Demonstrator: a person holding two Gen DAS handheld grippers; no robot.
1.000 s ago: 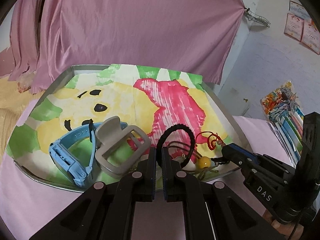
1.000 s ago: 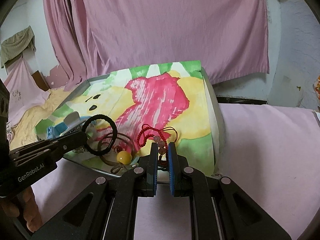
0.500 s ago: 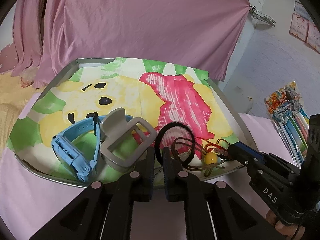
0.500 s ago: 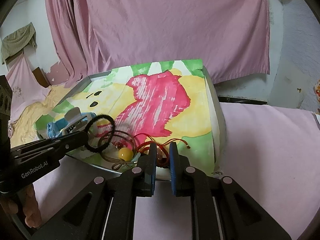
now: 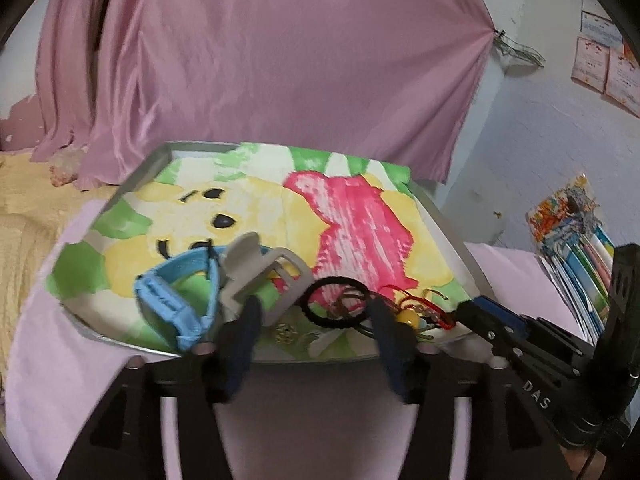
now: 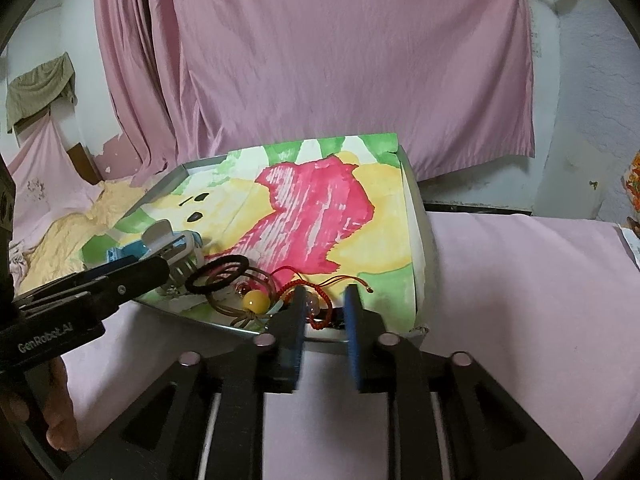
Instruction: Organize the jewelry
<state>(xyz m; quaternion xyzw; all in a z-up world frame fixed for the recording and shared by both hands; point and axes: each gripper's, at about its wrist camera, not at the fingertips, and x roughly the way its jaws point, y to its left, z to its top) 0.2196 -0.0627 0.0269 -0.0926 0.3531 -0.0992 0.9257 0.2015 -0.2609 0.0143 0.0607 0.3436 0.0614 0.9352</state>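
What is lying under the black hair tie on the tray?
Under the black hair tie lie brown cord loops and the painted paper lining the tray. Whatever lies deeper in the tangle is covered.

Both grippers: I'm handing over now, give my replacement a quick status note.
Left gripper: open, empty, over the black hair tie.
Right gripper: open, empty, straddling the red cord bracelet.
All on the tray near edge: blue watch, grey band, yellow-bead cord.
Done: nothing sorted visibly.
Left: grip and separate the tangled pieces.
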